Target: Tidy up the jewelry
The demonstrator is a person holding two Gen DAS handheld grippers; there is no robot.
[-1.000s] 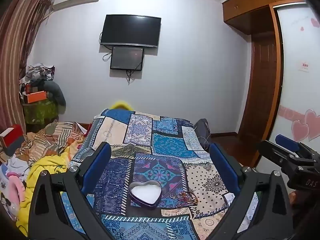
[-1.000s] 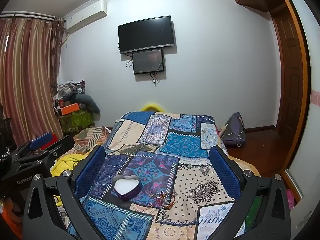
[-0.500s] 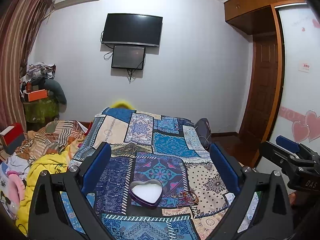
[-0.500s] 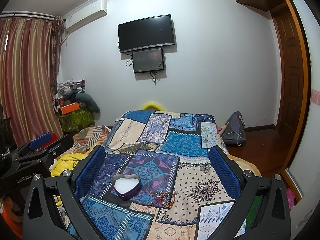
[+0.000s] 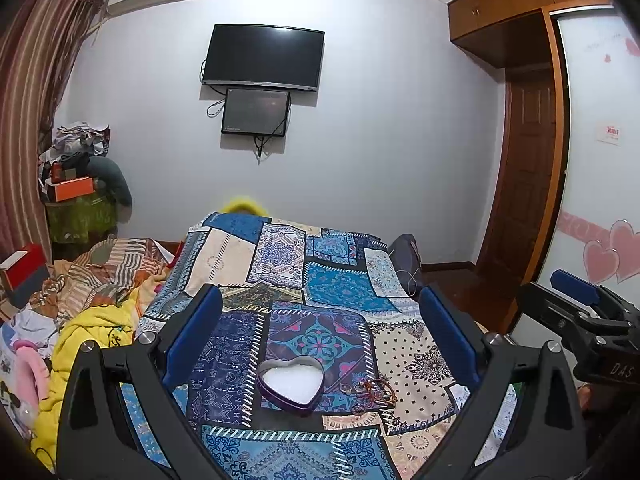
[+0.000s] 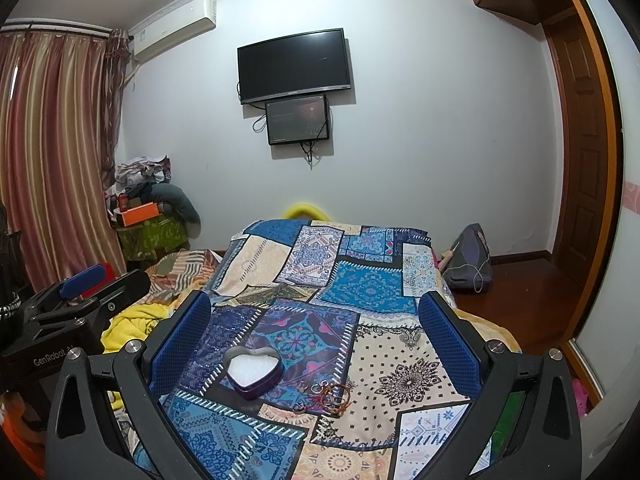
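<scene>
Both grippers, left [image 5: 320, 332] and right [image 6: 314, 330], are held wide open, empty. Ahead between their fingers, a heart tin [image 6: 253, 372] is seen on the quilt [image 6: 360, 284], with rings [image 6: 326, 394] just beside; nothing is interposed.

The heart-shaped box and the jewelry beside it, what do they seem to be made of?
The heart-shaped box looks like thin painted metal: a purple wall with a bright rim. Its white, grainy lining looks like foam or fabric. The jewelry seems to be metal rings and reddish bangles or cords; it is too small to tell.
</scene>
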